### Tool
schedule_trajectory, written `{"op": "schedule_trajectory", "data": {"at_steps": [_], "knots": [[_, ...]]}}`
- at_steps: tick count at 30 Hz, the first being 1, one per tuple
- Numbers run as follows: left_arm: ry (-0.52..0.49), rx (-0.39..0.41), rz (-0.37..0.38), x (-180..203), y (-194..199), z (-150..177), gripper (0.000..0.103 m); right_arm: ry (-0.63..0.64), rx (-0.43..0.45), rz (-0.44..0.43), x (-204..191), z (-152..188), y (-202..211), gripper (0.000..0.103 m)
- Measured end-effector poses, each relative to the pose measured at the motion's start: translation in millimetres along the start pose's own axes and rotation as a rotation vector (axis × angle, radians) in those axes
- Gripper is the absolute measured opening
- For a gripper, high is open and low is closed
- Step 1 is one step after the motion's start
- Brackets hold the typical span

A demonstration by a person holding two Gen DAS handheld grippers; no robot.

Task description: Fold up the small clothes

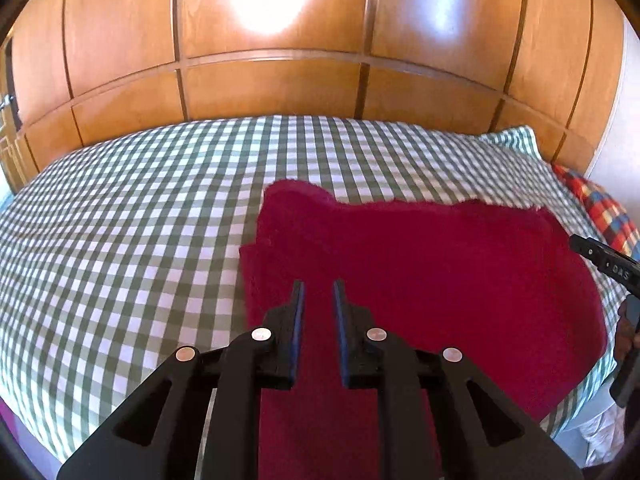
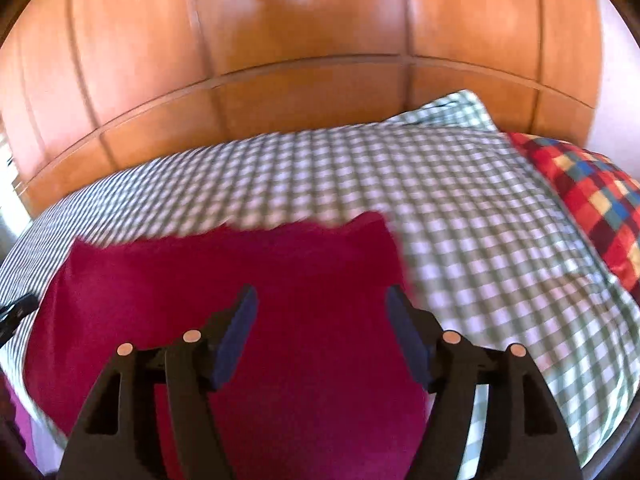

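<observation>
Checked bedspread (image 1: 120,220), red garment (image 1: 420,280) flat, multicoloured pillow (image 2: 592,200) beside.

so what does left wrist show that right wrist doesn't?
Only left wrist: the left gripper, fingers nearly together with nothing between them, and the right gripper's fingers at the frame's right edge. Only right wrist: the right gripper, fingers spread. Both: the red cloth on the checked bedspread, the multicolour pillow and the wooden wardrobe.
</observation>
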State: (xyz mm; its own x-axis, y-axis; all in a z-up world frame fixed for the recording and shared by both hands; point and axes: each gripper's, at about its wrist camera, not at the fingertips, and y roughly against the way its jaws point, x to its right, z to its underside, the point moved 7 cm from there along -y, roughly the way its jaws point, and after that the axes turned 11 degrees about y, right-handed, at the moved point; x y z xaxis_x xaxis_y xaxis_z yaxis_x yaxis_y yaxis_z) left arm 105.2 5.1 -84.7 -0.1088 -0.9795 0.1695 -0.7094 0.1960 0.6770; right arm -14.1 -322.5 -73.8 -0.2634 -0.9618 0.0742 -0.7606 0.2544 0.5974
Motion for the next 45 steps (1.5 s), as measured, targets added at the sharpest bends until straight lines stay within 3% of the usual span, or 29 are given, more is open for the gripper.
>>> {"op": "schedule_trajectory", "data": {"at_steps": [6,8,10,11,17,22,25,30,34,35,37,38,41,43,45], "knots": [[0.005,-0.026,-0.008,-3.2,-8.2,6.7,0.012,0.05,-0.057,-0.021,-25.7,22.4,-31.8,0.07],[0.013,-0.028,-0.012,-4.9,-9.3,7.4,0.028,0.061,-0.042,-0.011,-28.1,28.3,-40.6,0.074],[0.028,-0.011,-0.018,-8.4,-8.2,6.4,0.055,0.073,-0.016,0.005,-30.9,30.9,-42.5,0.076],[0.031,-0.005,-0.022,-9.1,-7.6,5.7,0.058,0.082,-0.004,0.015,-31.9,32.0,-44.3,0.076],[0.056,0.004,-0.031,-21.8,-5.3,-0.9,0.058,0.082,0.029,0.014,-28.8,30.9,-45.2,0.077],[0.262,-0.031,0.039,-69.3,-4.1,-19.7,0.058,0.071,0.04,-0.004,-27.8,31.5,-42.8,0.078],[0.371,-0.068,0.164,-89.2,-10.1,-26.6,0.058,0.066,0.051,-0.016,-27.1,31.6,-42.6,0.079],[0.463,-0.09,0.269,-96.1,-27.2,-34.2,0.058,0.066,0.059,-0.034,-28.0,31.6,-43.1,0.083],[0.423,-0.171,0.324,-76.3,-44.4,-35.8,0.058,0.068,0.065,-0.035,-28.0,31.9,-42.8,0.083],[0.398,-0.186,0.331,-69.0,-50.2,-36.9,0.056,0.069,0.067,-0.034,-28.2,32.0,-42.8,0.083],[0.358,-0.226,0.354,-54.2,-57.9,-36.5,0.013,0.069,0.068,-0.033,-29.0,32.3,-42.8,0.083],[0.338,-0.228,0.346,-49.8,-58.7,-37.6,0.006,0.069,0.068,-0.033,-28.9,32.2,-42.9,0.083],[0.295,-0.087,0.361,-36.2,-30.5,-53.5,0.006,0.072,0.068,-0.029,-29.0,32.2,-43.0,0.083],[0.281,-0.023,0.281,-38.4,-20.4,-58.2,0.006,0.077,0.068,-0.024,-29.7,32.6,-43.0,0.083],[0.255,-0.045,0.137,-50.1,-40.8,-51.2,0.006,0.083,0.067,-0.02,-30.3,32.2,-43.5,0.084]]}}
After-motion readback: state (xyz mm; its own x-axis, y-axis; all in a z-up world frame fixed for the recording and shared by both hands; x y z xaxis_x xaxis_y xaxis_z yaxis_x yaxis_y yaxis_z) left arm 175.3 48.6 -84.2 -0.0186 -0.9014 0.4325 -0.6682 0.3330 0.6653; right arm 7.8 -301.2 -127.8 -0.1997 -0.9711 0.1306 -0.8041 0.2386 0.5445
